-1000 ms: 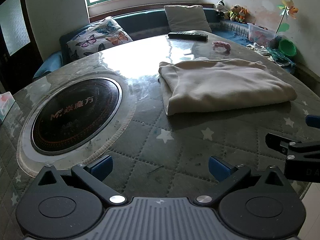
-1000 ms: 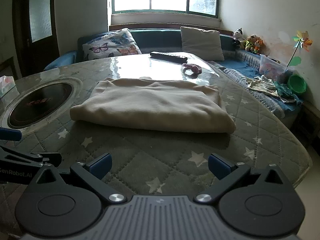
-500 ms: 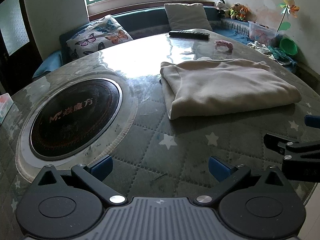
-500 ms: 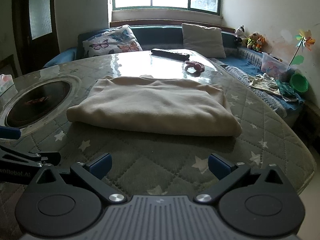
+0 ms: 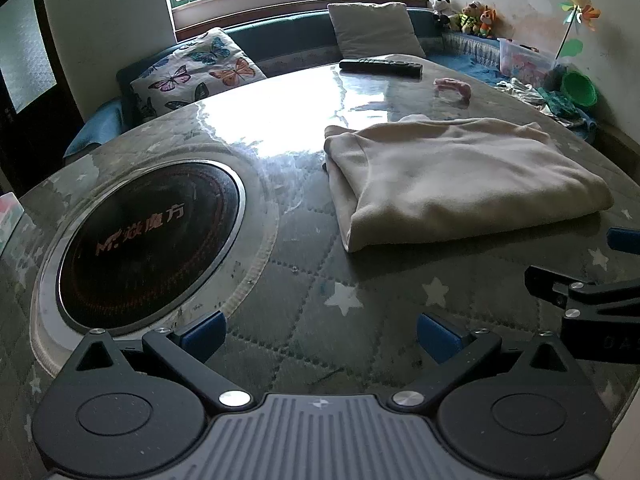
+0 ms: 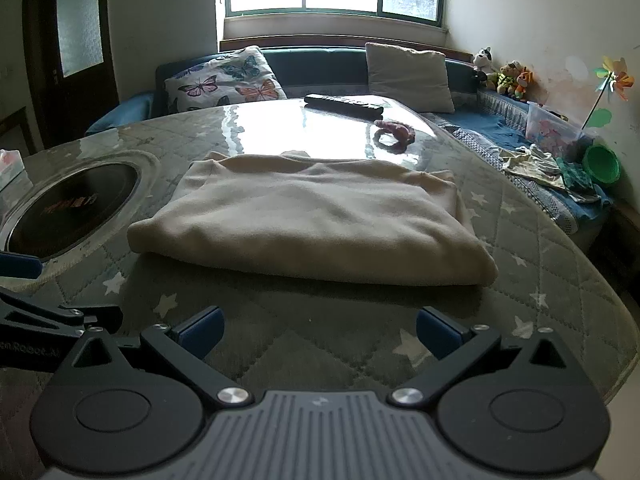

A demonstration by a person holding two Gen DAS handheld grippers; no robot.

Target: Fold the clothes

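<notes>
Left claw (image 5: 320, 332): jaws spread wide, nothing between them, held above the quilted, star-patterned table (image 5: 304, 280) near its near edge. Right claw (image 6: 318, 330): likewise wide open and empty, over the near edge of the table. Each claw shows at the margin of the other's view, side by side and apart.

Garment (image 6: 312, 220): cream-coloured, folded into a thick rectangular stack, lying flat on the table just beyond the right claw and apart from both claws. In the left wrist view it sits ahead and to the right (image 5: 452, 176), its stacked layers showing along the left side.

Round dark inset plate (image 5: 148, 240): set into the table to the left of the garment, close to it but not touching, bearing printed characters.

Toward the far edge of the table: a pink item (image 6: 394, 132) beyond the garment, identity unclear; behind it a black remote (image 6: 344, 105), lying flat.

Beyond the table: a bench with a butterfly cushion (image 6: 224, 80) and a plain grey cushion (image 6: 408, 76). At the far right, soft toys (image 6: 502, 76), a pinwheel (image 6: 614, 80) and a green bowl (image 6: 600, 164).
</notes>
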